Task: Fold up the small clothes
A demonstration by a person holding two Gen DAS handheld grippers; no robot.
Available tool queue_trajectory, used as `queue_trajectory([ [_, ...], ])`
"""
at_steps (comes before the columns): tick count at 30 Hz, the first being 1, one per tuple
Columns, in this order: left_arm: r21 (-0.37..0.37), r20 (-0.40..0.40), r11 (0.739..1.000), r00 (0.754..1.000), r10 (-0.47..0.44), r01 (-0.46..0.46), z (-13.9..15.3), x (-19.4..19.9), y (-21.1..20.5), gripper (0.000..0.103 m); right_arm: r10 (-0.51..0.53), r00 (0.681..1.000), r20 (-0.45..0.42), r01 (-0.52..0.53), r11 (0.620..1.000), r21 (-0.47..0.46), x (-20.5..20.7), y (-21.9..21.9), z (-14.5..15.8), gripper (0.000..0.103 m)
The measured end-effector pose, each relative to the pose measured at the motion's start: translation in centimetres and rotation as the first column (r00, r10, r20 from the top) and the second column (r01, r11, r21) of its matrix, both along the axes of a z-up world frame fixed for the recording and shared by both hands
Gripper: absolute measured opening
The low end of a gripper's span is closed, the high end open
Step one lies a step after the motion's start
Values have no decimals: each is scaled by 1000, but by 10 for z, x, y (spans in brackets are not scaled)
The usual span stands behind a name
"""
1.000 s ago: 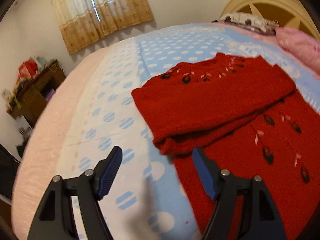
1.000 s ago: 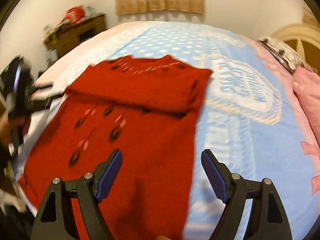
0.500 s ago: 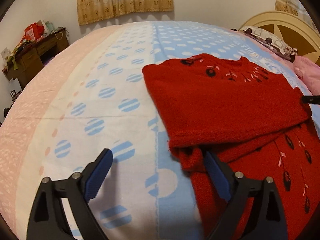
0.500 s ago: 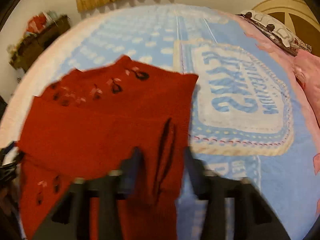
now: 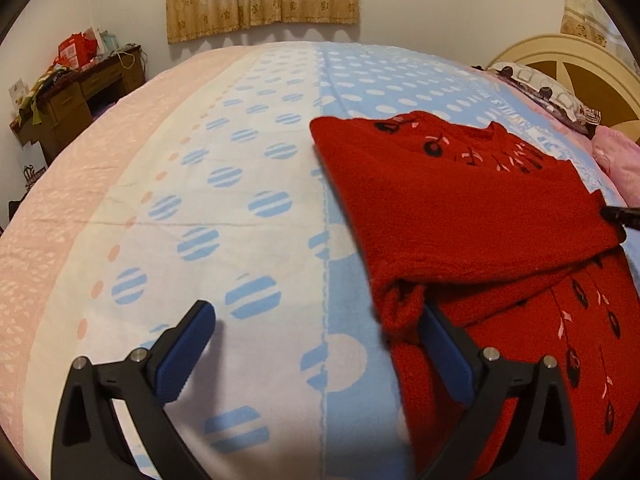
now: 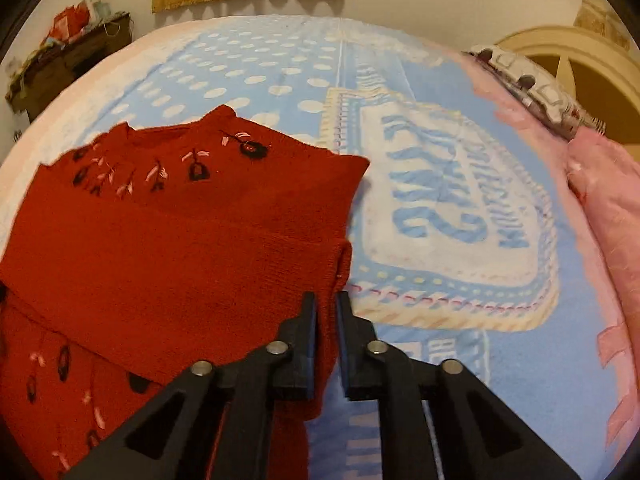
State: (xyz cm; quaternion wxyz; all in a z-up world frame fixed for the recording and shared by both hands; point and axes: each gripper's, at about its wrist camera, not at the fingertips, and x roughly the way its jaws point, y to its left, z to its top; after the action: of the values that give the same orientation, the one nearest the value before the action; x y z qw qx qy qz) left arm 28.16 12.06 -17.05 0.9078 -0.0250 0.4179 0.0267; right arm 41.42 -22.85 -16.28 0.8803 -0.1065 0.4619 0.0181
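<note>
A red knitted sweater (image 5: 460, 208) with dark and pink embroidery lies on the bed, its upper part folded down over the body. My left gripper (image 5: 316, 312) stands wide, jaws still opening. The bunched left corner of the fold (image 5: 400, 304) rests against its right finger and nothing is pinched. In the right wrist view, my right gripper (image 6: 327, 308) is nearly shut on the right edge of the sweater (image 6: 180, 248). Red fabric fills the narrow gap, and its jaws are opening slightly. Its black tip (image 5: 622, 216) shows at the sweater's far corner.
The blue, white and pink bedspread (image 5: 200, 220) stretches to the left and beyond the sweater. A cluttered wooden desk (image 5: 76, 92) stands by the wall at left. A cream headboard (image 5: 580, 64), a patterned pillow (image 5: 540, 92) and a pink blanket (image 6: 612, 208) lie at right.
My left gripper rolled level, sank a little and spread wider beside the fold's left corner. My right gripper travelled to the sweater's right edge and closed narrow around it.
</note>
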Motion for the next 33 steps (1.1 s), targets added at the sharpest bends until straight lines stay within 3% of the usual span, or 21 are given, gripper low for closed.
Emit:
queue_trajectory([
  [1, 0, 4, 1000, 1000, 6, -6, 5, -5, 0, 102, 8, 1000, 11, -8, 1000, -16, -3, 2, 3, 33],
  [2, -7, 47, 1000, 999, 0, 0, 15, -14, 0, 102, 18, 1000, 22, -17, 1000, -20, -7, 3, 6, 58],
  [3, -9, 89, 1000, 996, -2, 3, 24, -22, -1, 102, 30, 999, 41, -30, 1000, -4, -12, 4, 13, 67],
  [5, -2, 164, 1000, 986, -3, 3, 46, -35, -4, 102, 67, 994, 87, -71, 997, 44, -22, 8, 27, 66],
  [8, -1, 197, 1000, 980, -17, 17, 63, -26, -9, 103, 135, 987, 92, -146, 981, 126, -26, 23, 34, 66],
  [10, 68, 173, 998, 985, -21, 9, 59, -6, -17, 103, 162, 984, 77, -174, 969, 174, -23, 35, 31, 66],
  [13, 195, 95, 980, 995, 13, -31, 35, 26, -23, 103, 154, 987, 51, -160, 973, 168, -17, 41, 16, 66],
  [15, 233, 21, 972, 999, 36, -40, 13, 36, -18, 103, 126, 992, -22, -121, 979, 162, -12, 36, -3, 66],
  [16, 212, 15, 976, 999, 39, -42, 6, 34, -14, 103, 121, 991, -58, -112, 984, 140, -11, 35, -14, 66],
  [20, 106, 18, 993, 999, 41, -43, 2, 28, 3, 103, 140, 990, 1, -139, 984, 109, -22, 33, -10, 67],
  [23, 84, 17, 995, 999, 44, -45, 1, 28, 5, 103, 121, 991, 62, -128, 981, 143, -30, 29, 1, 67],
  [26, 72, 21, 996, 998, 53, -54, 4, 21, 3, 103, 115, 993, -27, -111, 986, 128, -24, 29, -16, 67],
  [31, 4, 23, 998, 998, 63, -64, 13, 7, 1, 103, 110, 993, 38, -115, 980, 162, -37, 27, -4, 67],
  [33, 2, 17, 998, 998, 56, -56, 13, 3, -1, 103, 127, 992, 20, -128, 985, 114, -37, 30, -10, 67],
])
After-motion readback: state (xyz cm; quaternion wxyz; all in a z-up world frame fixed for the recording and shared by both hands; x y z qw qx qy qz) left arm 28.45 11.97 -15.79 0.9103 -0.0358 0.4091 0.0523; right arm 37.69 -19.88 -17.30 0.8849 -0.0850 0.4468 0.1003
